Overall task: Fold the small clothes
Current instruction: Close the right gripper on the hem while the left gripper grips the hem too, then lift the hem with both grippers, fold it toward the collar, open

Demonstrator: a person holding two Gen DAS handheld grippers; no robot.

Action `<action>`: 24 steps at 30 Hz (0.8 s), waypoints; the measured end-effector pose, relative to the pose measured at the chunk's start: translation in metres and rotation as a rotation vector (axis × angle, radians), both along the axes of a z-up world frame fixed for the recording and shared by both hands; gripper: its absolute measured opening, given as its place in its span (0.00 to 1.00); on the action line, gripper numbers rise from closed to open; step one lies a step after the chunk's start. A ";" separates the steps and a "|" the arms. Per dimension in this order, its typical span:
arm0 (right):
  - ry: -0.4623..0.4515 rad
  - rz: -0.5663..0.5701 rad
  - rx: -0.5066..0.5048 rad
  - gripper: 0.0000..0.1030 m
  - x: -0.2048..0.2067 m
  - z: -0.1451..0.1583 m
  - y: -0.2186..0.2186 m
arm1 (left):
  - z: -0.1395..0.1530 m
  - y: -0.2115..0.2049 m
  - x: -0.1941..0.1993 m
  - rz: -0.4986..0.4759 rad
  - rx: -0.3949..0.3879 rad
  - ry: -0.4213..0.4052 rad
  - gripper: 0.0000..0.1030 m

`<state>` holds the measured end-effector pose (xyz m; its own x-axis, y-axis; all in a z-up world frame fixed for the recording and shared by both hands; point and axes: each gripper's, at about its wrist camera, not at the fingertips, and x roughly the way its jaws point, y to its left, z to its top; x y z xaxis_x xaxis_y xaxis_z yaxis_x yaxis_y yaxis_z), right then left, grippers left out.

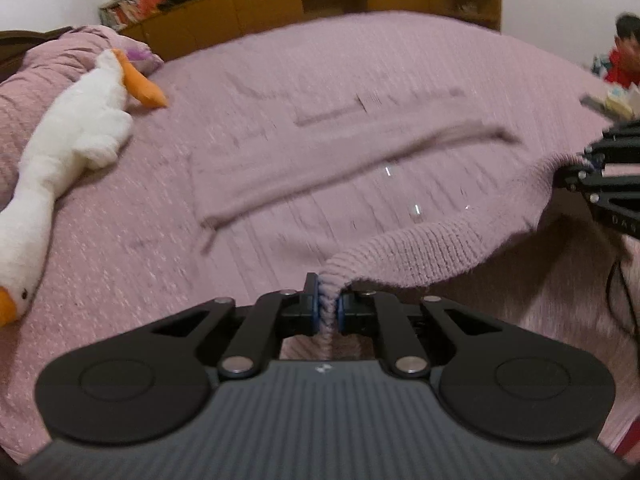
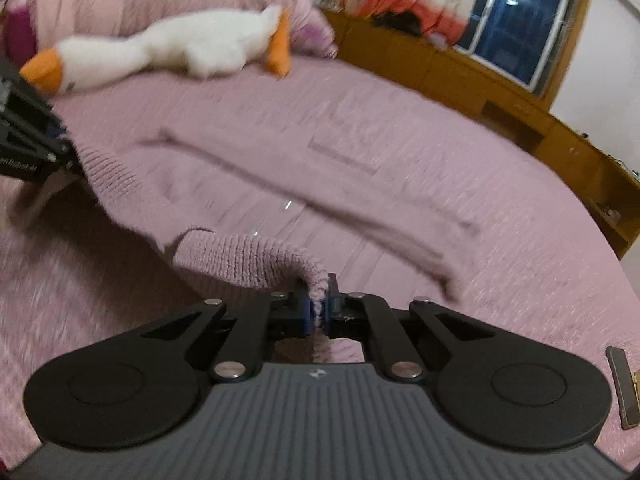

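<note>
Both grippers have hold of the near ribbed hem of the dusty-pink knitted sweater [image 1: 360,184], so the fold itself looks to be starting: the left gripper [image 1: 329,312] has its jaws clenched on a bunched pinch of the hem, and the right gripper [image 2: 317,312] grasps a second pinch further along the same edge. Between the two pinches the hem sags in a shallow arc clear of the pink quilted bedspread [image 1: 120,264], while the rest of the sweater lies flat on the bedspread beyond the hem, a sleeve laid slantwise across its body. The next move probably calls for carrying the hem up and over toward the sweater's far edge, both hands level so the fold lands square. A white plush goose with orange beak and feet [image 1: 76,132] lies well left of the sweater.
</note>
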<state>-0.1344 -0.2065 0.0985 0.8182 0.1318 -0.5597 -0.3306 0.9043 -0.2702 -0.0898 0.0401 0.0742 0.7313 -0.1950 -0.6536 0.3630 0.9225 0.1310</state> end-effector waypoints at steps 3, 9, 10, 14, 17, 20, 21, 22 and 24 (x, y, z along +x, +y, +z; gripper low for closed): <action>-0.037 -0.015 0.027 0.05 0.010 0.011 -0.004 | 0.011 0.001 0.011 0.020 -0.030 -0.027 0.10; -0.124 -0.049 0.066 0.05 0.037 0.031 -0.010 | 0.032 -0.005 0.032 0.060 -0.076 -0.089 0.10; -0.139 -0.056 0.072 0.05 0.042 0.036 -0.011 | 0.036 -0.006 0.035 0.066 -0.085 -0.101 0.10; -0.200 -0.079 0.076 0.05 0.065 0.051 -0.015 | 0.047 -0.008 0.053 0.086 -0.115 -0.133 0.10; -0.239 -0.086 0.067 0.05 0.085 0.060 -0.015 | 0.056 -0.011 0.070 0.105 -0.123 -0.169 0.10; -0.281 -0.097 0.054 0.05 0.104 0.067 -0.013 | 0.063 -0.014 0.088 0.121 -0.131 -0.197 0.10; -0.293 -0.101 0.050 0.05 0.112 0.068 -0.011 | 0.065 -0.015 0.095 0.130 -0.135 -0.198 0.10; -0.301 -0.105 0.046 0.05 0.120 0.069 -0.011 | 0.066 -0.016 0.101 0.141 -0.141 -0.198 0.10; -0.311 -0.114 0.041 0.05 0.137 0.070 -0.010 | 0.067 -0.017 0.117 0.161 -0.154 -0.194 0.10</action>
